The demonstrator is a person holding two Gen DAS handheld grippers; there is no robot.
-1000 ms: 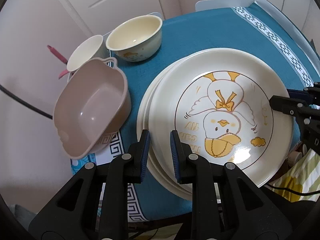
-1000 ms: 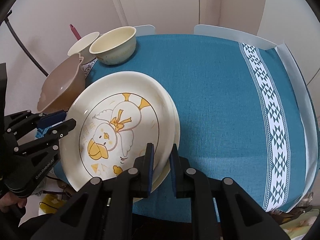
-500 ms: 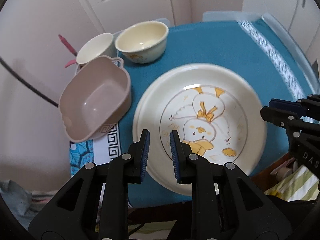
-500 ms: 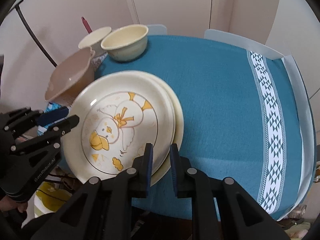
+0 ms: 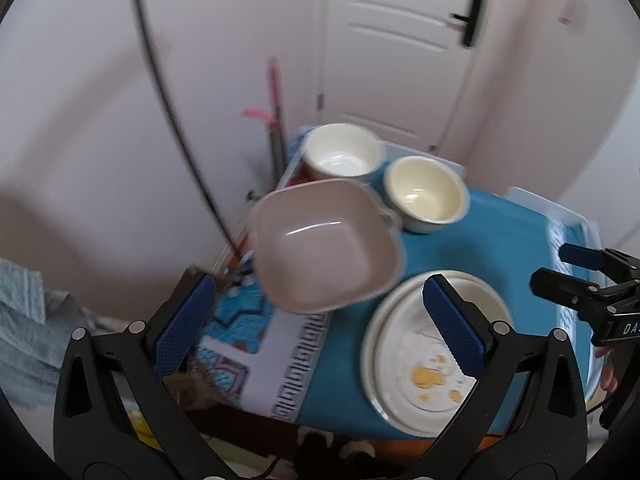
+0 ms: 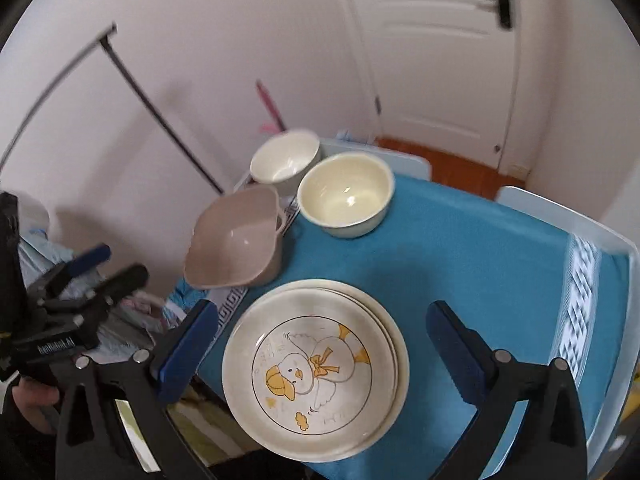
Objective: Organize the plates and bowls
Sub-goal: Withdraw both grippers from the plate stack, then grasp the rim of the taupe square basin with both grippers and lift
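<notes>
A stack of cream plates, the top one with a yellow duck drawing point(image 6: 316, 372), lies on the teal tablecloth near the front edge; it also shows in the left wrist view point(image 5: 424, 352). A beige square bowl point(image 6: 236, 248) point(image 5: 324, 244) sits to its left, partly over the table edge. A cream bowl point(image 6: 346, 196) point(image 5: 426, 194) and a white bowl point(image 6: 286, 158) point(image 5: 342, 154) stand behind. My left gripper point(image 5: 320, 320) is open and empty, raised before the beige bowl. My right gripper point(image 6: 320, 344) is open and empty above the plates.
The teal tablecloth point(image 6: 480, 264) has a white patterned band point(image 6: 580, 304) on the right. A white door point(image 6: 440, 52) and wall lie behind. A pink-handled tool point(image 5: 274, 92) and a black rod point(image 6: 160, 120) lean by the wall to the left.
Both grippers opened, let go of the plate stack and pulled back and up. The plates now rest on the table. The left gripper swung left toward the beige bowl.
</notes>
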